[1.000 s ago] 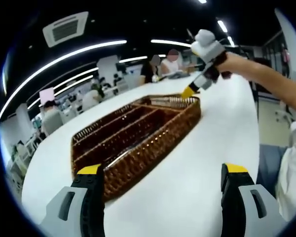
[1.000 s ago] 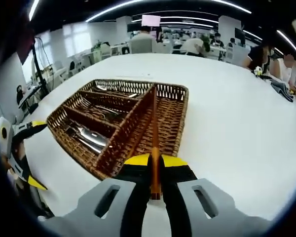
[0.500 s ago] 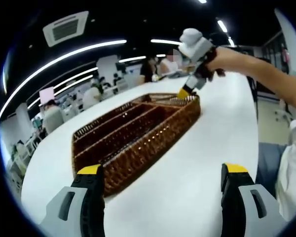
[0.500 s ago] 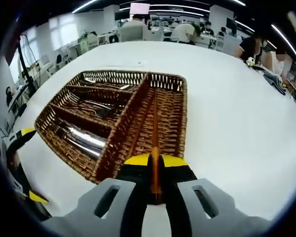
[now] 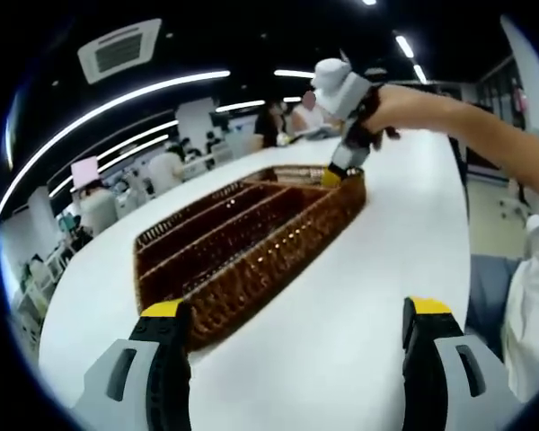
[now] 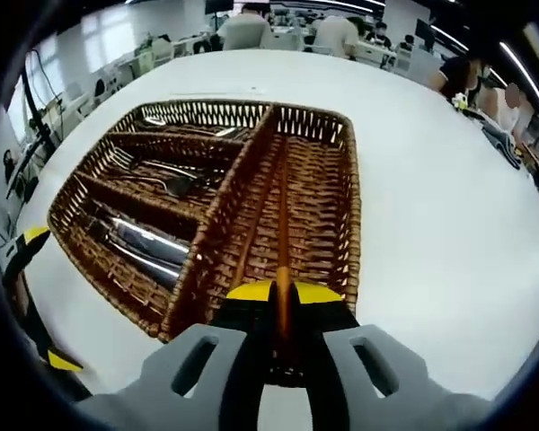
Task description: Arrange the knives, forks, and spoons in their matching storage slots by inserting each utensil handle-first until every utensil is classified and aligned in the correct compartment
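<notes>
A brown wicker basket (image 6: 352,197) with several compartments stands on the white table (image 6: 431,224). My right gripper (image 6: 283,292) is shut on a thin orange-brown utensil (image 6: 282,224), which points forward along the long right compartment, just above its floor. Forks (image 6: 153,175) and other steel utensils (image 6: 135,241) lie in the left compartments. In the left gripper view the basket (image 5: 251,260) lies ahead, with the right gripper (image 5: 337,171) at its far end, held by a hand (image 5: 404,103). My left gripper (image 5: 296,310) stands open over bare table, short of the basket. The left gripper (image 6: 22,269) sits beside the basket's near-left corner.
The round white table (image 5: 368,269) stretches wide to the right of the basket. People sit at desks (image 6: 251,27) beyond the far edge. A person's white sleeve (image 5: 534,296) shows at the right of the left gripper view.
The right gripper has moved forward and down over the basket's end with the utensil, so the long compartment now lies right under it. The left gripper has stayed open and nearly still.
</notes>
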A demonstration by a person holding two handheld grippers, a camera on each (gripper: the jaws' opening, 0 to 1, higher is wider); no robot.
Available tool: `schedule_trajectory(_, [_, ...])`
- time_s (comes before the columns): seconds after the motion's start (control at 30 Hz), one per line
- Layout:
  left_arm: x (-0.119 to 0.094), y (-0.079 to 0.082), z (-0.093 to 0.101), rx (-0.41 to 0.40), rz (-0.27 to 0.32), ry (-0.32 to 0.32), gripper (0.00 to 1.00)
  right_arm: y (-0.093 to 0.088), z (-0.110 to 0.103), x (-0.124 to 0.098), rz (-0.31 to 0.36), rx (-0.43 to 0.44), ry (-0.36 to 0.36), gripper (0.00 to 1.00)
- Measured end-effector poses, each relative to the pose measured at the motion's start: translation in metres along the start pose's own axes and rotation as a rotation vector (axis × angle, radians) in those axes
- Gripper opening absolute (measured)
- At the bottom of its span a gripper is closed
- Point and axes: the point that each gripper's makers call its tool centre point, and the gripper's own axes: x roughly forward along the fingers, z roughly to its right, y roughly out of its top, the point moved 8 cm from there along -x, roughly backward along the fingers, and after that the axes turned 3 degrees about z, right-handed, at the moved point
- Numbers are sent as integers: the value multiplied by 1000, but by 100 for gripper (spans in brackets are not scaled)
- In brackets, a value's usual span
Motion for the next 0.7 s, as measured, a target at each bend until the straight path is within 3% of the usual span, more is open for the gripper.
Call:
schedule_trajectory(0.1, [-1,-1,2,-6,1,-4,100,2,0,8,-29,-13,33,7])
schedule_trajectory(0.7, [-3,6,7,2,7,-1,100,22,-6,13,29,0,146,11])
